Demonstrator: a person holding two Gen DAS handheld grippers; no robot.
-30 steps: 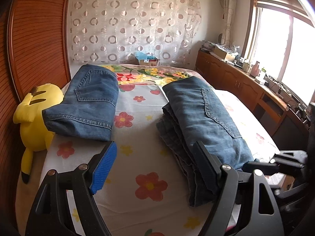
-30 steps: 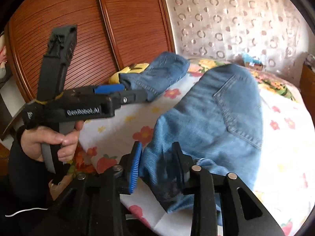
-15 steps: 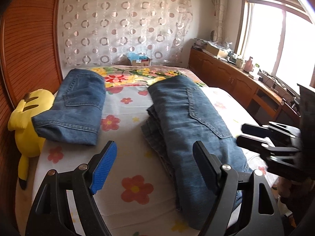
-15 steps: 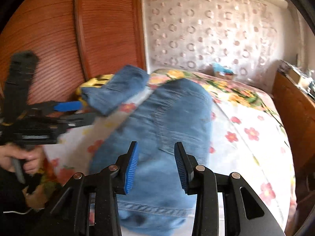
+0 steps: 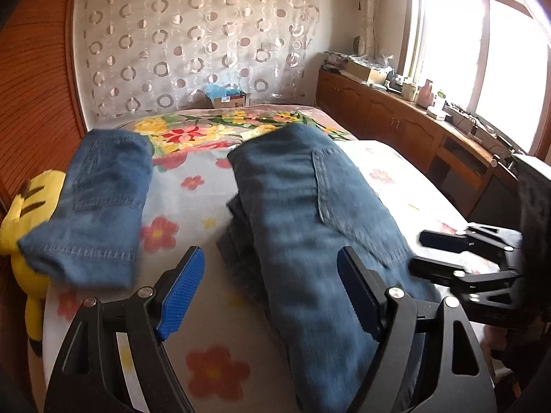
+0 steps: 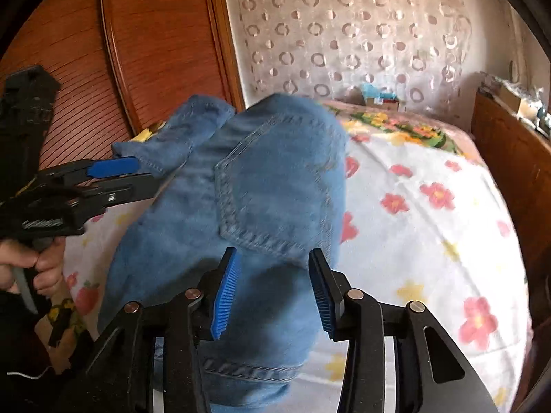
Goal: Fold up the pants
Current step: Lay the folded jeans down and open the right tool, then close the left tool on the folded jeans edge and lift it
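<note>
A folded pair of blue jeans (image 5: pixel 310 213) lies lengthwise on the flowered bed, back pocket up; it also fills the middle of the right wrist view (image 6: pixel 261 213). My left gripper (image 5: pixel 272 292) is open and empty, hovering above the near end of these jeans. My right gripper (image 6: pixel 272 292) is open and empty, just above the jeans' near hem. The right gripper shows at the right edge of the left wrist view (image 5: pixel 458 258), and the left gripper shows at the left of the right wrist view (image 6: pixel 103 179).
A second folded pair of jeans (image 5: pixel 100 199) lies at the bed's left side, next to a yellow plush toy (image 5: pixel 27 216). A wooden headboard wall (image 6: pixel 137 51) stands left. A wooden cabinet (image 5: pixel 413 130) runs along the right under the window.
My right gripper has opened wider and let go of the jeans' edge, then swung to face along the bed. The left gripper stayed open and shifted slightly right.
</note>
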